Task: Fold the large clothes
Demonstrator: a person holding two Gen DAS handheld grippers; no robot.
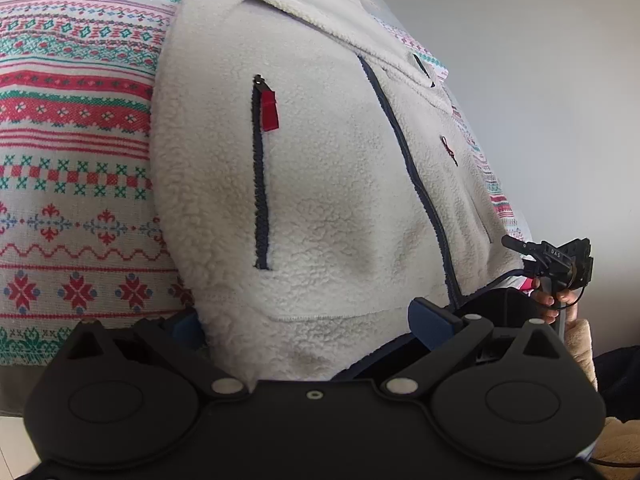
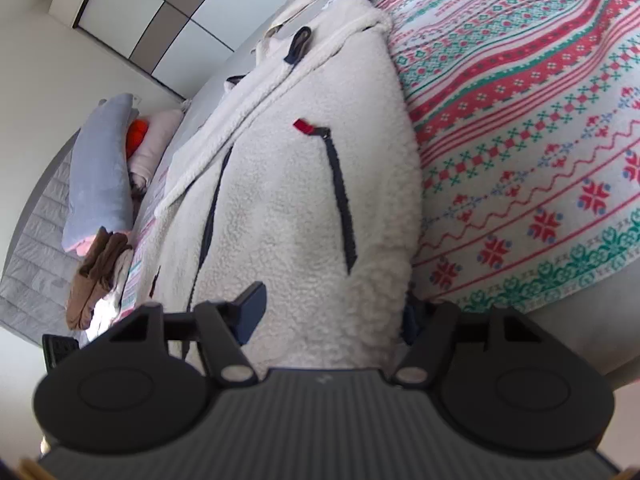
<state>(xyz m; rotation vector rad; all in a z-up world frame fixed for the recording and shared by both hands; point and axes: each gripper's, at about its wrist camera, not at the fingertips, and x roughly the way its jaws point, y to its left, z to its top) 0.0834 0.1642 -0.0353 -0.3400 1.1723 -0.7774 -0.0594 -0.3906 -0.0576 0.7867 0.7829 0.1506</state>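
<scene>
A cream fleece jacket with navy zips and a red zip pull lies on a patterned bedspread. My left gripper straddles the jacket's bottom hem, jaws wide, with fleece bulging between the blue pads. The right gripper, held in a hand, shows at the jacket's other hem corner. In the right wrist view the jacket fills the middle, and my right gripper also straddles the hem with fleece between its pads. I cannot tell if either one pinches the cloth.
The bedspread covers the bed right of the jacket in the right wrist view. A grey-blue pillow, pink and orange items and brown folded clothes lie at the left. A plain wall stands beyond the bed.
</scene>
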